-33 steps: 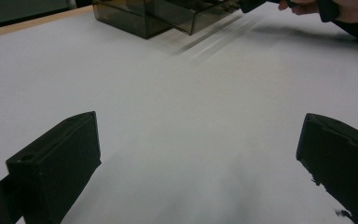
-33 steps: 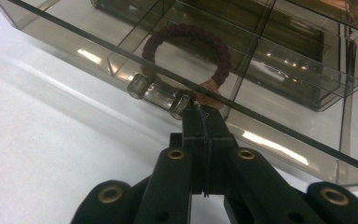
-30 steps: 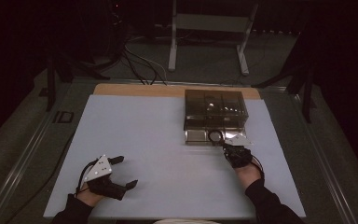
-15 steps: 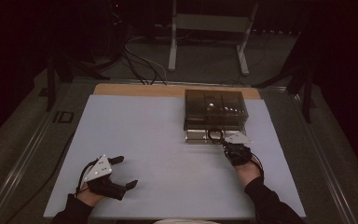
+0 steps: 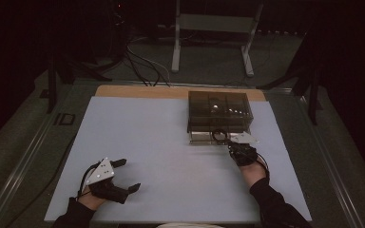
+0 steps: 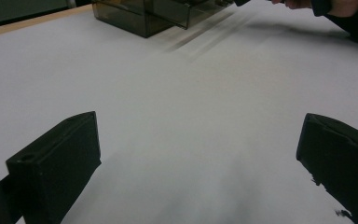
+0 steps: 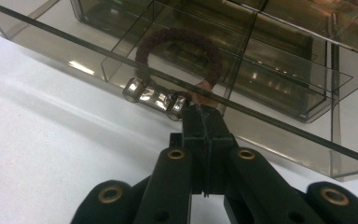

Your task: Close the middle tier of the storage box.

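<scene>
Nothing much has moved since the earlier frames: both hands sit where they were, right claw (image 5: 229, 142) parked at the front of the smoked clear organizer box (image 5: 219, 110), left claw (image 5: 123, 175) resting near the front-left corner of the bench (image 5: 161, 142).

Right claw: jaws pressed together, tips meeting at the front wall of the pulled-out drawer (image 7: 279, 135). Right gripper view shows them pinched right at a dark braided bracelet (image 7: 179, 49) where its reddish end meets the drawer's front edge. Bracelet loop lies flat in the drawer's front compartment. A short metal clasp section (image 7: 154, 98) of silvery beads hangs just over the drawer's front wall, touching it, immediately left of the jaw tips. Can't tell for sure whether the jaws actually have the cord pinched or are just butted against it, since the tips cover the contact spot.

High view: bracelet (image 5: 219, 136) shows as a small dark ring in the drawer at the box's near side, just beside the right claw's grey plate.

Left claw: jaws wide apart, nothing between them, only the white bench cover. Left gripper view has both black pads (image 6: 58, 163) low over the surface, with the box (image 6: 140, 14) well apart at the far end.
</scene>
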Tool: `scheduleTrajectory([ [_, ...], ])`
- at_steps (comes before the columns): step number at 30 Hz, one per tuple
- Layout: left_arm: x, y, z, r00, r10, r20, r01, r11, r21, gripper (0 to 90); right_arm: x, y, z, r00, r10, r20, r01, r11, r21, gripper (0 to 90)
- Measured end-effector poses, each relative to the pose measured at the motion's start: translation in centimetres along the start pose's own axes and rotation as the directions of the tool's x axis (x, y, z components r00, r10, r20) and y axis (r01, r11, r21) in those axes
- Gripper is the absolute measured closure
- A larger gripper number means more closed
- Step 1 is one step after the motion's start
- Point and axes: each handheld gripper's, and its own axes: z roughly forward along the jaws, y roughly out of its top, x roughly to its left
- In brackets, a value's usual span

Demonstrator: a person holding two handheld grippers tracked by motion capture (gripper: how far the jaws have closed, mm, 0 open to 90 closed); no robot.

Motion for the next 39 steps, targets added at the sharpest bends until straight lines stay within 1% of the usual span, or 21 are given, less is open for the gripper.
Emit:
scheduleTrajectory([
  [11,0.0,0.0,0.0,1.0,0.0,-0.001,0.0,1.0,-0.001,0.9,-0.1,0.5,0.3,1.0,0.0,0.008,0.0,1.0,-0.01,90.0],
  [23,0.0,0.0,0.0,1.0,0.0,0.001,0.0,1.0,-0.001,0.9,-0.5,1.1,0.6,0.9998,0.014,0.017,-0.014,1.0,-0.015,90.0],
  [39,0.0,0.0,0.0,1.0,-0.001,0.002,0.001,1.0,0.001,0.9,-0.6,1.8,1.5,0.9996,0.028,0.011,-0.028,1.0,-0.011,90.0],
])
